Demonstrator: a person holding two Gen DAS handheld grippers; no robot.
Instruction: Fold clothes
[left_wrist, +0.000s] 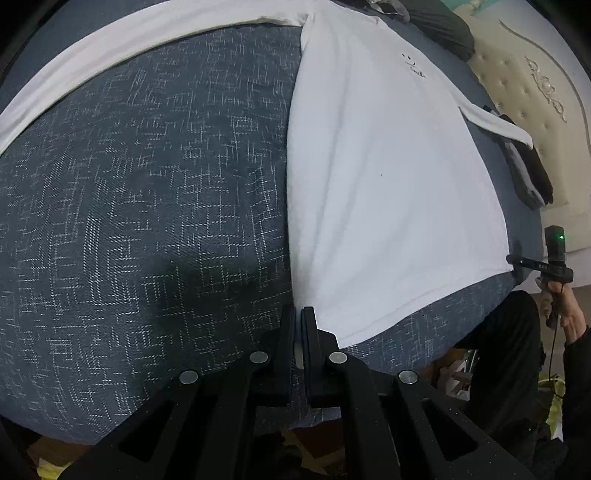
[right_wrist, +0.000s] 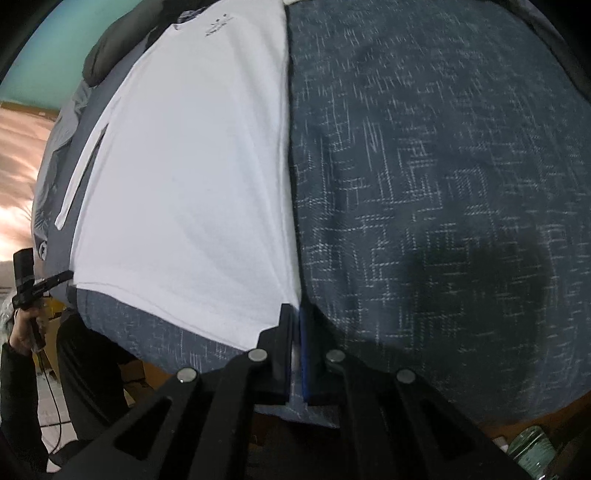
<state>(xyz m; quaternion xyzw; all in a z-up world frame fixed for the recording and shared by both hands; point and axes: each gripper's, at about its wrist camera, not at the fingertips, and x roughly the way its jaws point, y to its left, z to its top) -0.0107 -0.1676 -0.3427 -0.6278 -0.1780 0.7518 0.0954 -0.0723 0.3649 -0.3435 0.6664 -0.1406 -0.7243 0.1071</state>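
A long white sleeve (left_wrist: 110, 55) stretches across the far left of the blue-grey patterned bedspread (left_wrist: 147, 203) in the left wrist view, running from the shoulder of a white long-sleeved shirt (left_wrist: 388, 184) that lies flat, front up, with a small dark logo (left_wrist: 415, 68) near its chest. The left hand-held gripper (left_wrist: 299, 314) has its jaws pressed together on the shirt's lower left hem corner, a sliver of white fabric showing between them. Further right, the shirt's other sleeve (left_wrist: 498, 127) is folded along its side, next to dark socks (left_wrist: 528, 173) lying on the bed near a cream tufted headboard (left_wrist: 546, 110). At the bed's edge the right hand-held gripper (right_wrist: 295, 310) is clamped on the opposite hem corner; in its own view white cloth sits between the closed jaws, with the shirt spreading up and left and bare bedspread to the right.
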